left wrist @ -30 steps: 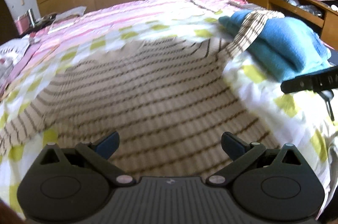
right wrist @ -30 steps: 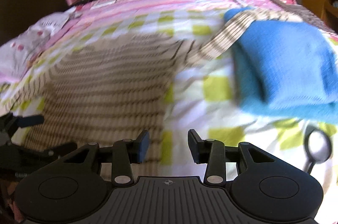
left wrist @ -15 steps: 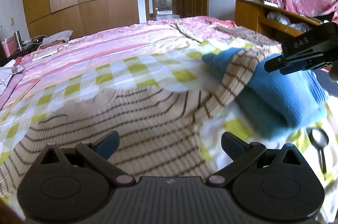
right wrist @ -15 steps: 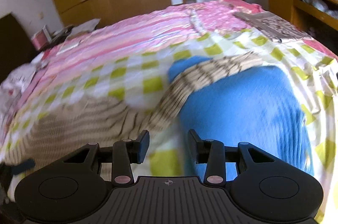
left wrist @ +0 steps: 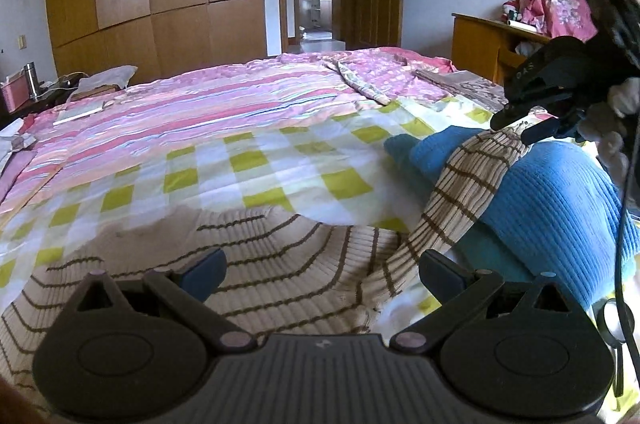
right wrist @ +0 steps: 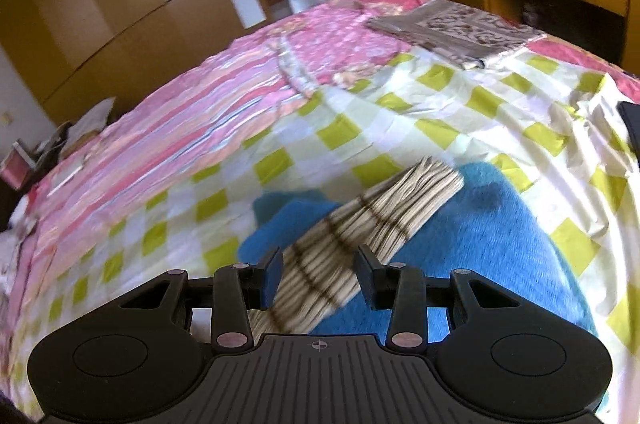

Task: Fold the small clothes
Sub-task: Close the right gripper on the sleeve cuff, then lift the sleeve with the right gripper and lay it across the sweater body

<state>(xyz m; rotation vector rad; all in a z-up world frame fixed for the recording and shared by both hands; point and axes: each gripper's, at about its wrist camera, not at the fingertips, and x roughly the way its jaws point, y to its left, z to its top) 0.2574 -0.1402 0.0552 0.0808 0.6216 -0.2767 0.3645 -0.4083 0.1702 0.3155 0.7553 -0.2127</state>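
From my feed I count one striped sweater (left wrist: 256, 264), one blue folded garment (left wrist: 560, 196) beside it (its sleeve (right wrist: 372, 224) lies across that), one patterned brown cloth (right wrist: 452, 28) beyond the blue garment, and two grippers, left (left wrist: 320, 274) and right (right wrist: 319, 274).

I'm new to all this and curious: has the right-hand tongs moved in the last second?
Yes. The right tongs have travelled right across the checked bedsheet, off the striped beige knit sweater's body to its sleeve on the folded blue towel.
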